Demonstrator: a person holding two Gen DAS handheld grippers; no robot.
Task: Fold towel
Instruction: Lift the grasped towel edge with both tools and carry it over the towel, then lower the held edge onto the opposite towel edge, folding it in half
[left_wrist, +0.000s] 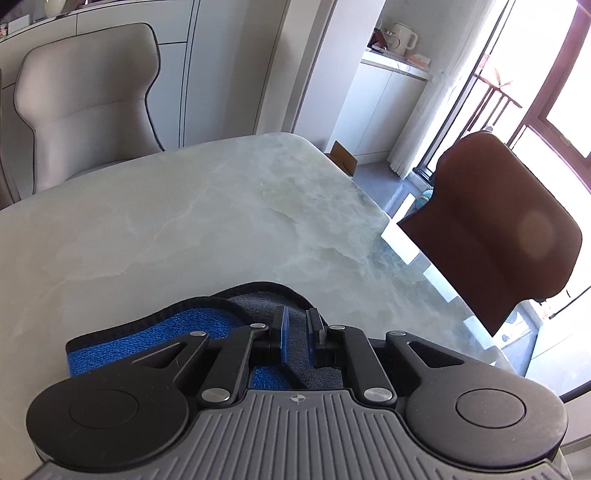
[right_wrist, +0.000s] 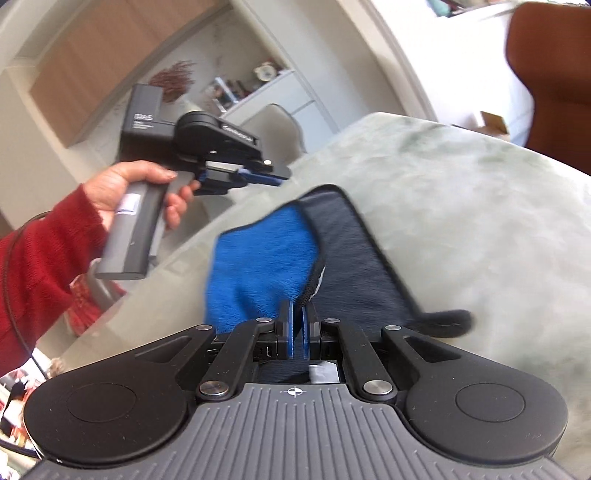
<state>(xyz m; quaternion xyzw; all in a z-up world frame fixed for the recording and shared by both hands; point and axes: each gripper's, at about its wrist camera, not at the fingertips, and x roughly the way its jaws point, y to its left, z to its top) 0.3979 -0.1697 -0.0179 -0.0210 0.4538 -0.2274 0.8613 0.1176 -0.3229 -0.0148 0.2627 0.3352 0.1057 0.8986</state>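
Note:
The towel (left_wrist: 207, 328), blue on one face and dark grey on the other with black edging, lies partly folded on the pale marble table (left_wrist: 166, 221). In the left wrist view my left gripper (left_wrist: 297, 314) hovers over it, jaws almost together with nothing pinched. The right wrist view is blurred. There the towel (right_wrist: 258, 251) rises in a fold to my right gripper (right_wrist: 298, 306), which is shut on its black-trimmed edge. The left gripper (right_wrist: 275, 177) hangs in the air beyond the towel's far left side, held by a hand (right_wrist: 122, 184) in a red sleeve (right_wrist: 37, 258).
A beige chair (left_wrist: 88, 99) stands at the table's far side. A brown chair (left_wrist: 498, 229) stands at the right edge, by the window. The table (right_wrist: 461, 206) is bare marble to the right of the towel. Cabinets and shelves line the walls behind.

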